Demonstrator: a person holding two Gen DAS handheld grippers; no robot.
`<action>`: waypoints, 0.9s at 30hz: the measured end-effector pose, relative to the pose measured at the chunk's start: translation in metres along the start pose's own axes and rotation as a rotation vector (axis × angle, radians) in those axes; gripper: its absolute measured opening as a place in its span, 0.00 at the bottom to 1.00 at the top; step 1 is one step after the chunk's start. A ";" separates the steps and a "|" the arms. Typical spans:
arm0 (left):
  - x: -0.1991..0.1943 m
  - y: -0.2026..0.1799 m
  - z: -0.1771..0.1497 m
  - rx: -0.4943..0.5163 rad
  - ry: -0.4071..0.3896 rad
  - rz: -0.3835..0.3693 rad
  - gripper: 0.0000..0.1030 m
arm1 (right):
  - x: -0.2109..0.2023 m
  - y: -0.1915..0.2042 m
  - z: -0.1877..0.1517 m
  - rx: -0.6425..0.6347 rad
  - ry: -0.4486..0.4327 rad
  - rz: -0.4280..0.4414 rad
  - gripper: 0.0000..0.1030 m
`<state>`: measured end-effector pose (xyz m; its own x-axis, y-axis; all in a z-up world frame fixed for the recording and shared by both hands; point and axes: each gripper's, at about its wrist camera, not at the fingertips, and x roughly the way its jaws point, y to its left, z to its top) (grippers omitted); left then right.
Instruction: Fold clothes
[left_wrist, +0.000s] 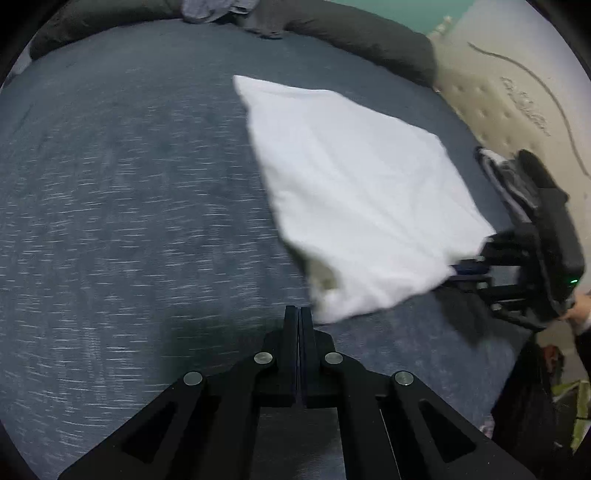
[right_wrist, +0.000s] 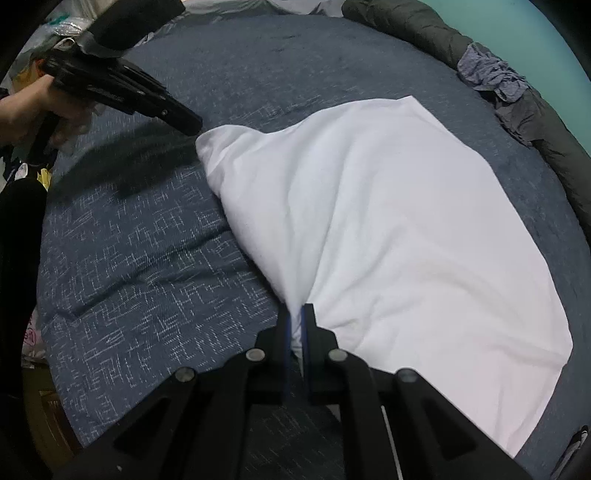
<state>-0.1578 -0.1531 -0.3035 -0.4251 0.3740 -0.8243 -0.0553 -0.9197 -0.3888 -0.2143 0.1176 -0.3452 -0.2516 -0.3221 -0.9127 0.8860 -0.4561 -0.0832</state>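
Lying on the bed (left_wrist: 129, 184), on its blue-grey flecked cover: the white garment (right_wrist: 388, 221), already folded into a broad flat panel, reaching from the near edge toward the far right. Puffing up along its left side, between the two grippers, rather than sitting flat.

Pinching the near corner of the garment with the right gripper (right_wrist: 296, 310): jaws standing almost together, a bunch of white fabric showing between the blue pads, creases fanning out from the grip.

Holding the left gripper (left_wrist: 298, 310) at the opposite corner of that raised side, jaws pressed fully together, no gap showing between them. Sitting just to the right of the tips, and blurred, the garment's corner; touching it or nearly so, seen from the right wrist. Not possible to tell whether any fabric is being caught in those jaws.

Gripping the left gripper's handle at the far left of the right wrist view: a hand (right_wrist: 33, 107).

Running along the far edge of the bed: a dark rolled bolster (right_wrist: 424, 26), with a crumpled grey-blue cloth (right_wrist: 487, 74) lying on it, well apart from the garment.
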 end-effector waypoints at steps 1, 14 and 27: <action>0.003 -0.005 0.001 0.011 0.003 -0.006 0.01 | 0.001 0.001 0.000 0.003 0.003 0.000 0.05; 0.025 -0.012 -0.001 0.030 0.049 -0.047 0.29 | -0.038 -0.018 -0.040 0.068 0.058 -0.018 0.33; 0.004 -0.004 0.002 0.013 0.014 -0.014 0.00 | -0.113 -0.119 -0.174 0.401 0.079 -0.163 0.38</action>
<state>-0.1609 -0.1477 -0.3046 -0.4119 0.3888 -0.8241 -0.0728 -0.9156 -0.3955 -0.2240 0.3523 -0.3017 -0.3313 -0.1622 -0.9295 0.6117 -0.7870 -0.0807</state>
